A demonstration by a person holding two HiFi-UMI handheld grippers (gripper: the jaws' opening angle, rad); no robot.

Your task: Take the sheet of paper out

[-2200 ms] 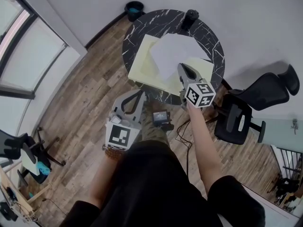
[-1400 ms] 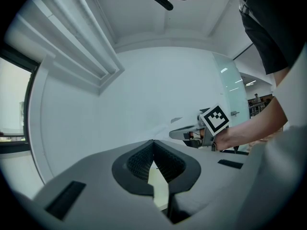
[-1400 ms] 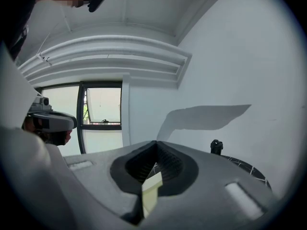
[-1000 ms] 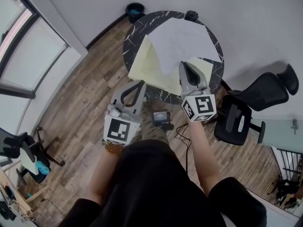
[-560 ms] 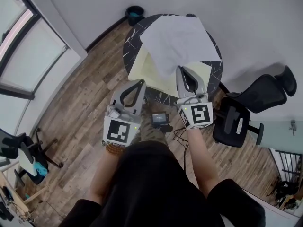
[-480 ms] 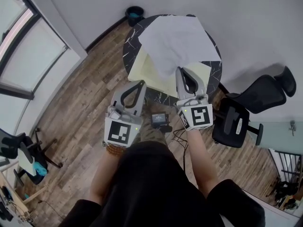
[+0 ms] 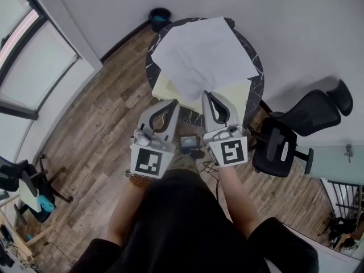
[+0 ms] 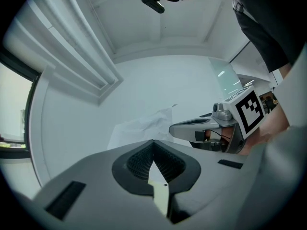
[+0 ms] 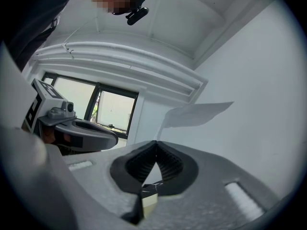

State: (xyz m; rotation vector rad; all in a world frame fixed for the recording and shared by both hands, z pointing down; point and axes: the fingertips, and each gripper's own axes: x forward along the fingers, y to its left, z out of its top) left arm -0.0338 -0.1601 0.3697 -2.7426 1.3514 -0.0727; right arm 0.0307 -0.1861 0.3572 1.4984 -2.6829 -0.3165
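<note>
A white sheet of paper [image 7: 199, 50] hangs lifted over a pale yellow folder [image 7: 234, 94] that lies on a round black marble table [image 7: 257, 67]. My right gripper [image 7: 206, 94] is shut on the sheet's near corner; the sheet [image 9: 196, 114] rises away from its tips [image 9: 155, 142]. My left gripper [image 7: 173, 102] is shut, with its tips at the folder's near left edge. I cannot tell whether it pinches the folder. The left gripper view shows its closed jaws [image 8: 153, 142], the paper [image 8: 144, 126] and the right gripper [image 8: 176, 128] beside it.
A black office chair [image 7: 284, 141] stands right of the table. A dark bin [image 7: 160, 13] sits by the far wall, and a black cylinder [image 7: 227, 21] shows at the table's far edge. A small dark device [image 7: 189, 143] with cables lies on the wooden floor near my legs.
The right gripper has drawn back toward me and upward with the paper, so more of the sheet has come out over the folder. The left gripper first moved up to the folder's edge, then stayed.
</note>
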